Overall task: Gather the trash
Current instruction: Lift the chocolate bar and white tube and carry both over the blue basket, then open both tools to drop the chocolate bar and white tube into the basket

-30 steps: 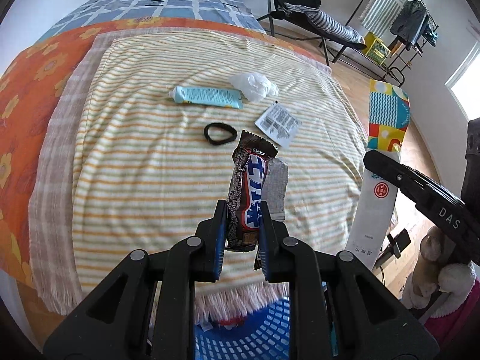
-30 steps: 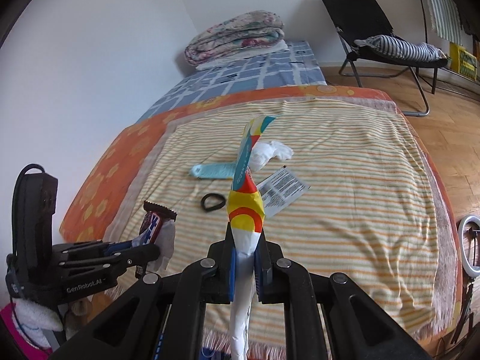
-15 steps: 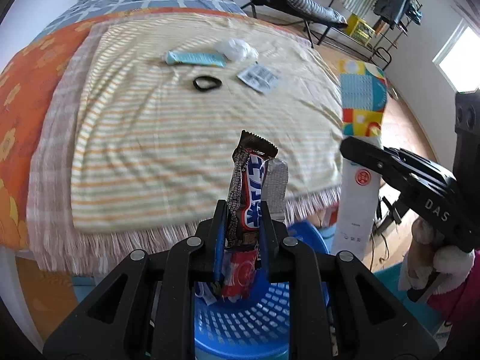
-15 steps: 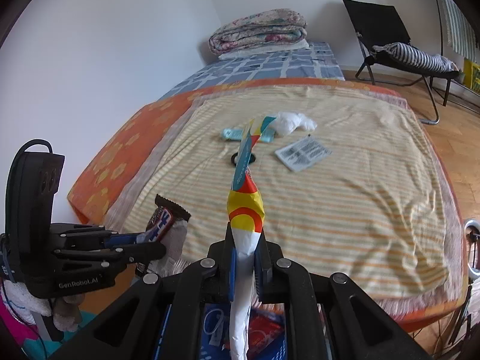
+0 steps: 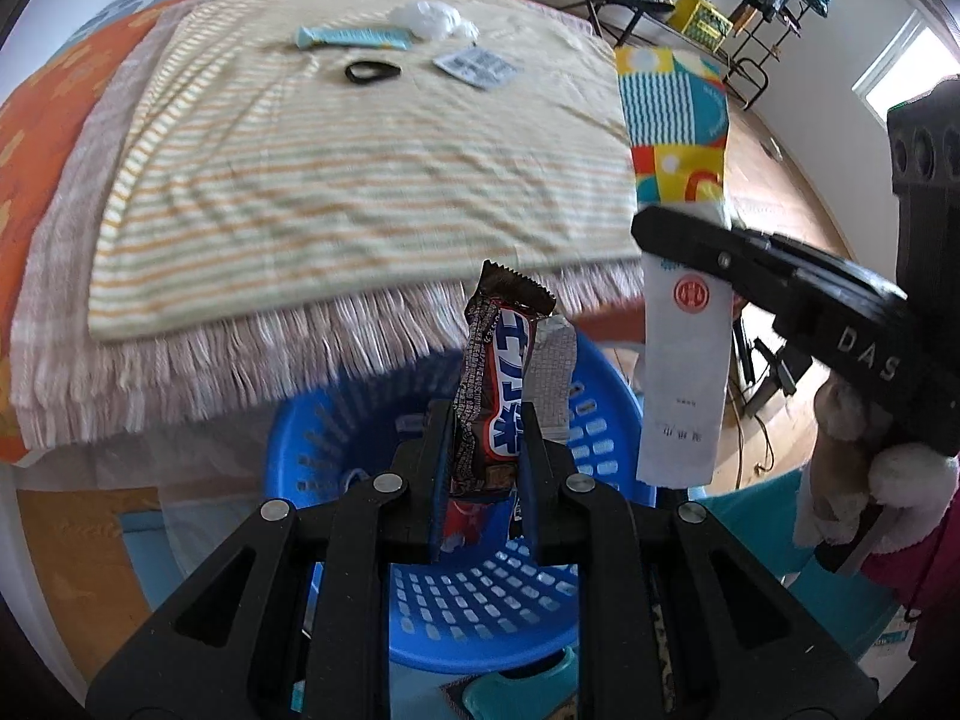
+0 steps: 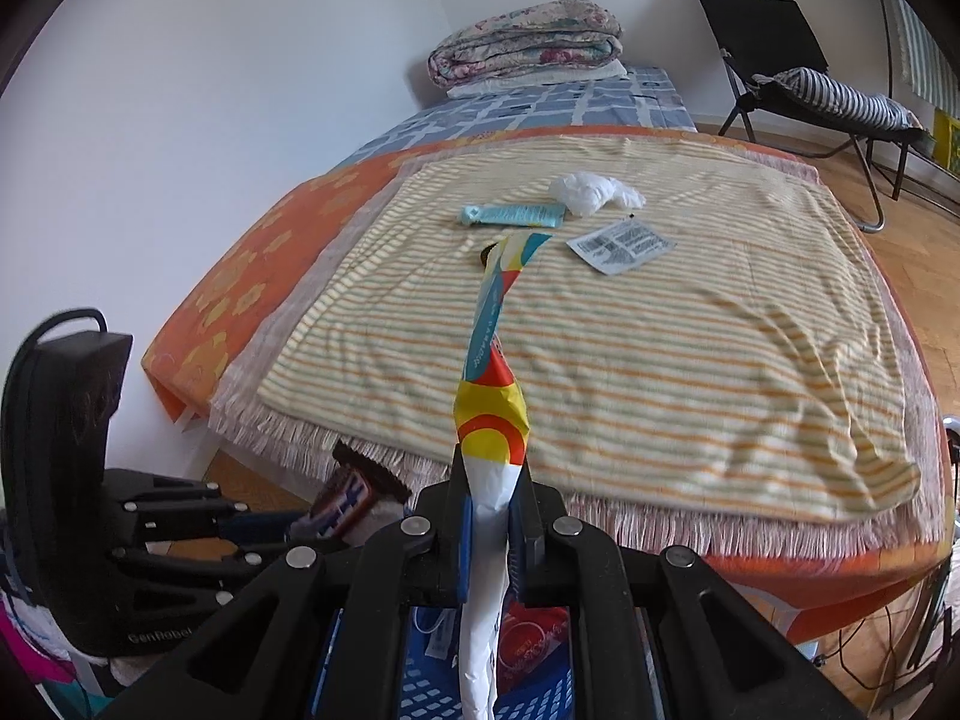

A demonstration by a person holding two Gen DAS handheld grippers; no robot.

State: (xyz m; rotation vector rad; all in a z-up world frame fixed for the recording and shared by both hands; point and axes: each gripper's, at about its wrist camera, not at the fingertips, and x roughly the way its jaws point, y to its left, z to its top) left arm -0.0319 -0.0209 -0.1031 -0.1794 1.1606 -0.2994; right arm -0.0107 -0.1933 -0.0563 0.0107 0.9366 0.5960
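My left gripper (image 5: 485,450) is shut on a brown candy bar wrapper (image 5: 498,384) and holds it over a blue perforated basket (image 5: 420,594) on the floor at the bed's foot. My right gripper (image 6: 491,516) is shut on a long colourful paper wrapper (image 6: 489,414), also above the basket (image 6: 432,696); this wrapper shows in the left wrist view (image 5: 681,240) at the basket's right rim. On the striped blanket lie a teal tube (image 6: 513,215), a white crumpled bag (image 6: 591,192), a printed packet (image 6: 624,243) and a black ring (image 5: 372,71).
The bed (image 6: 660,360) with its fringed striped blanket fills the middle. Folded quilts (image 6: 528,42) lie at its head. A black folding chair (image 6: 792,60) stands on the wood floor at the right. Red packaging (image 6: 534,642) lies inside the basket.
Both grippers drew back from the bed and lowered over the blue basket, each still holding its wrapper. The basket now fills more of the left wrist view.
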